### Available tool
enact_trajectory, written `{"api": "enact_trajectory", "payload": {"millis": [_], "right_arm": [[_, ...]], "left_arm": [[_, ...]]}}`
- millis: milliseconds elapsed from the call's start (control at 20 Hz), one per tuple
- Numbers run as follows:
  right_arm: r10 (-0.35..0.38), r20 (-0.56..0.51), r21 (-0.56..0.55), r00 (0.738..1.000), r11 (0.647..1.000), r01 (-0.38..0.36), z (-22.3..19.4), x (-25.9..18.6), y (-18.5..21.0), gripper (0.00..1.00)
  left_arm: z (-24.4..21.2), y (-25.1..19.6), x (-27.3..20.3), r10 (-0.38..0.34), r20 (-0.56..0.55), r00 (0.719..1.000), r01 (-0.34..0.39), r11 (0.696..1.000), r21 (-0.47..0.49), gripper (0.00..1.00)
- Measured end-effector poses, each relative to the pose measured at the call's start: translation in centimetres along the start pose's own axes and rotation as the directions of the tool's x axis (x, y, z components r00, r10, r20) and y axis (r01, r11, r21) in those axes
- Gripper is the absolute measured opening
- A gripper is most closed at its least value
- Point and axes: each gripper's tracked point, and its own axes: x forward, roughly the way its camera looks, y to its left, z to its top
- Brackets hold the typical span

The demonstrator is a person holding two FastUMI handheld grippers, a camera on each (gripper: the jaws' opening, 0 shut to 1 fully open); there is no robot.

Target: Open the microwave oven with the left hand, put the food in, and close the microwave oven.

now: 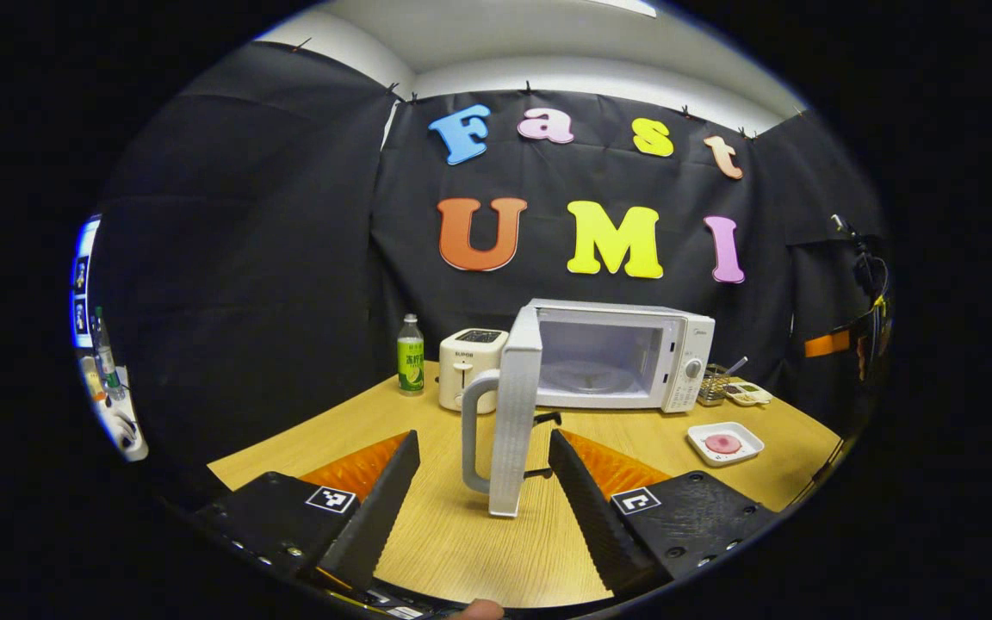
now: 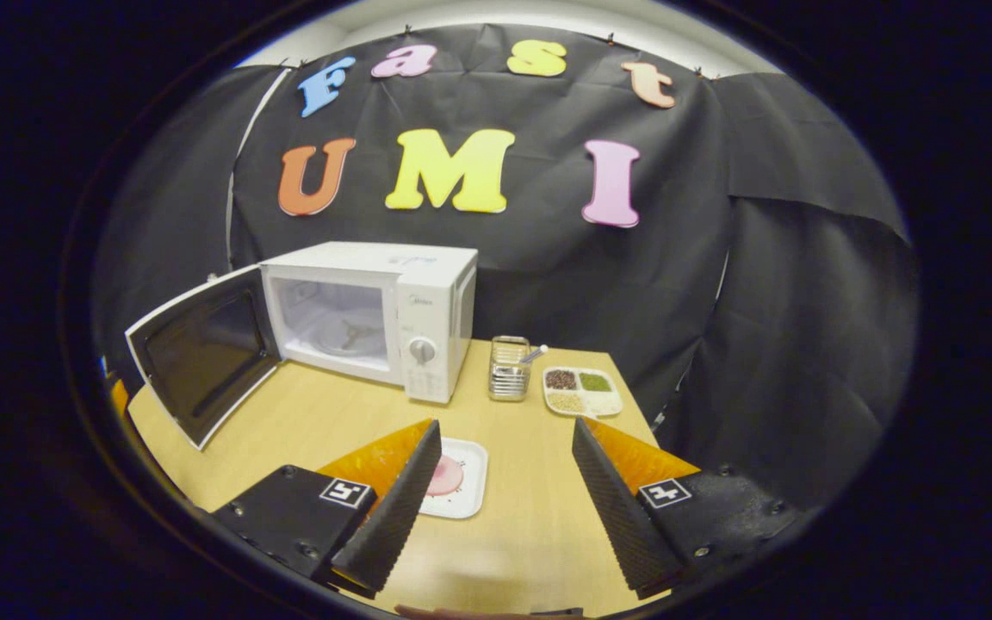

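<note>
Wood-grain table [image 2: 539, 517]. Boxy white microwave [image 2: 375, 319] at 11 o'clock, door [image 1: 515, 413] swung open, curved handle. Square white tray [image 2: 461, 482], round pink food [image 2: 446, 475], at 12. My left gripper [image 1: 483, 508] and right gripper [image 2: 505, 508]: ridged fingers apart, empty.

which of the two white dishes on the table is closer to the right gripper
The square white plate with the pink food, right beside the right gripper. The divided dish of grains sits farther back, by the wire holder.
</note>
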Motion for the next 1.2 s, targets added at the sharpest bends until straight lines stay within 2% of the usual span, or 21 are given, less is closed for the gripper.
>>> {"api": "enact_trajectory", "payload": {"millis": [150, 250, 300, 450, 550, 650, 750, 800, 950, 1000, 1050, 1100, 1150, 1200], "right_arm": [[0.030, -0.130, -0.026, 0.991, 0.999, -0.033, -1.6, 3.4, -0.1, 0.98], [0.110, -0.198, -0.014, 0.974, 0.993, -0.115, -2.6, 5.2, 0.8, 0.98], [0.149, -0.225, -0.007, 0.963, 0.988, -0.155, -2.9, 5.9, 1.2, 0.98], [0.192, -0.335, 0.005, 0.922, 0.979, -0.202, -4.8, 8.5, 0.7, 0.94], [0.241, -0.387, 0.060, 0.890, 0.970, -0.237, -6.1, 10.0, 0.5, 0.92], [0.313, -0.476, 0.162, 0.822, 0.950, -0.268, -8.3, 11.0, 0.8, 0.88], [0.355, -0.545, 0.243, 0.760, 0.934, -0.262, -10.3, 12.3, 1.0, 0.86], [0.371, -0.572, 0.273, 0.732, 0.927, -0.257, -11.2, 13.0, 1.0, 0.72], [0.451, -0.623, 0.384, 0.639, 0.888, -0.252, -13.7, 14.3, 2.5, 0.63], [0.468, -0.637, 0.410, 0.613, 0.879, -0.245, -14.4, 14.8, 2.9, 0.66], [0.501, -0.647, 0.431, 0.575, 0.862, -0.266, -14.9, 14.8, 3.5, 0.63], [0.527, -0.657, 0.461, 0.539, 0.847, -0.266, -15.4, 14.7, 3.9, 0.42], [0.549, -0.649, 0.487, 0.527, 0.832, -0.266, -15.6, 15.2, 4.2, 0.20], [0.568, -0.652, 0.523, 0.502, 0.816, -0.245, -15.7, 15.7, 4.2, 0.16]], "left_arm": [[3.8, -1.3, 0.1, -0.021, 0.049, 0.999, 0.021, 1.000, 0.004, 0.92], [6.4, -1.9, 0.1, -0.026, 0.104, 0.994, 0.025, 1.000, 0.014, 0.92], [7.6, -2.8, -0.1, -0.046, 0.124, 0.991, 0.045, 0.999, 0.010, 0.92], [10.1, -4.6, -0.6, -0.077, 0.160, 0.984, 0.081, 0.997, -0.020, 0.92], [11.7, -6.0, -0.7, -0.100, 0.196, 0.975, 0.109, 0.994, -0.032, 0.92], [11.9, -6.0, -0.1, -0.081, 0.188, 0.979, 0.088, 0.996, -0.031, 0.92], [11.8, -6.5, 0.3, -0.072, 0.164, 0.984, 0.076, 0.997, -0.014, 0.92], [11.8, -6.7, 0.4, -0.068, 0.159, 0.985, 0.070, 0.997, -0.008, 0.92], [11.5, -8.3, 0.8, -0.099, 0.151, 0.983, 0.100, 0.995, 0.003, 0.92], [11.3, -8.3, 0.9, -0.100, 0.150, 0.984, 0.101, 0.995, 0.002, 0.92], [11.1, -8.1, 1.0, -0.092, 0.149, 0.985, 0.093, 0.996, 0.001, 0.92], [11.3, -7.9, 1.0, -0.078, 0.154, 0.985, 0.079, 0.997, 0.004, 0.92], [11.5, -7.7, 0.9, -0.069, 0.162, 0.984, 0.068, 0.998, 0.012, 0.92], [11.6, -7.7, 0.9, -0.066, 0.166, 0.984, 0.064, 0.998, 0.017, 0.92]]}}
